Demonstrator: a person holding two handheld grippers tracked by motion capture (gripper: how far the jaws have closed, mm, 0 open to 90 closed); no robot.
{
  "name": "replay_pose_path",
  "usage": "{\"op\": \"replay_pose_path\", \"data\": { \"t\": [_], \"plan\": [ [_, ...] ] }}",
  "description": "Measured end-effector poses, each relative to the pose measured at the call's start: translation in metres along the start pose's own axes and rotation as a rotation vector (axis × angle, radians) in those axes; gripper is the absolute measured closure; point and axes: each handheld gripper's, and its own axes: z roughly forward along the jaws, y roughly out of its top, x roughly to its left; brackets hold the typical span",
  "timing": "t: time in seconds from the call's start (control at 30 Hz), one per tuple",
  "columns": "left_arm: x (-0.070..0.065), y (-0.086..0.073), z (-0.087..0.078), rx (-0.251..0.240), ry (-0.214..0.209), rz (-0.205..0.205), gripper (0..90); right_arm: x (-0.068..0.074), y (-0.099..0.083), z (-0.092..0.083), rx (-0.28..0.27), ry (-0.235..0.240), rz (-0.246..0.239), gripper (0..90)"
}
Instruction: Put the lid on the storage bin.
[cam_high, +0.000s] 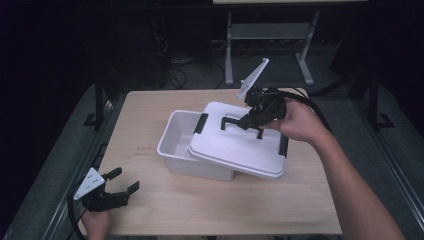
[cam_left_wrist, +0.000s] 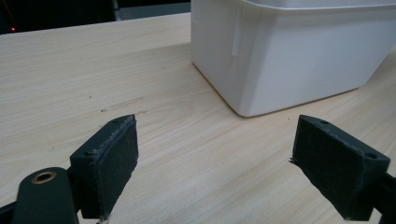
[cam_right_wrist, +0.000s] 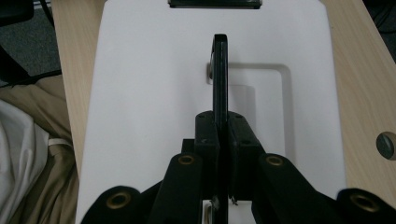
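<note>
A white plastic bin (cam_high: 172, 145) stands mid-table, and its near wall (cam_left_wrist: 289, 56) rises ahead in the left gripper view. Its white lid (cam_high: 235, 147) lies askew over the bin's right part, so the left part is uncovered. The lid has a black latch (cam_high: 201, 123) at each end and a black handle (cam_high: 240, 122) on top. My right gripper (cam_high: 248, 121) is shut on that handle (cam_right_wrist: 220, 70), which stands upright between its pads (cam_right_wrist: 208, 135) above the lid (cam_right_wrist: 149, 93). My left gripper (cam_high: 126, 179) rests at the table's front left, open and holding nothing (cam_left_wrist: 215, 158).
The wooden table (cam_high: 200, 210) has bare room in front of and left of the bin. A metal desk frame (cam_high: 270, 35) and cables stand on the floor behind. A round fitting (cam_right_wrist: 386, 144) sits in the tabletop beside the lid.
</note>
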Motion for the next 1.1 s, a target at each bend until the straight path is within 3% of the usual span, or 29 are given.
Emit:
{"op": "replay_pose_path", "data": {
  "t": [0.67, 1.1],
  "plan": [
    [0.001, -0.001, 0.0, -0.002, -0.002, -0.007, 13.7, -0.006, 0.045, 0.02, -0.001, 0.034, -0.042, 84.0],
    [0.002, -0.002, 0.0, -0.002, -0.004, -0.013, 13.6, -0.013, 0.062, 0.046, 0.013, 0.062, -0.062, 84.1]
  ]
}}
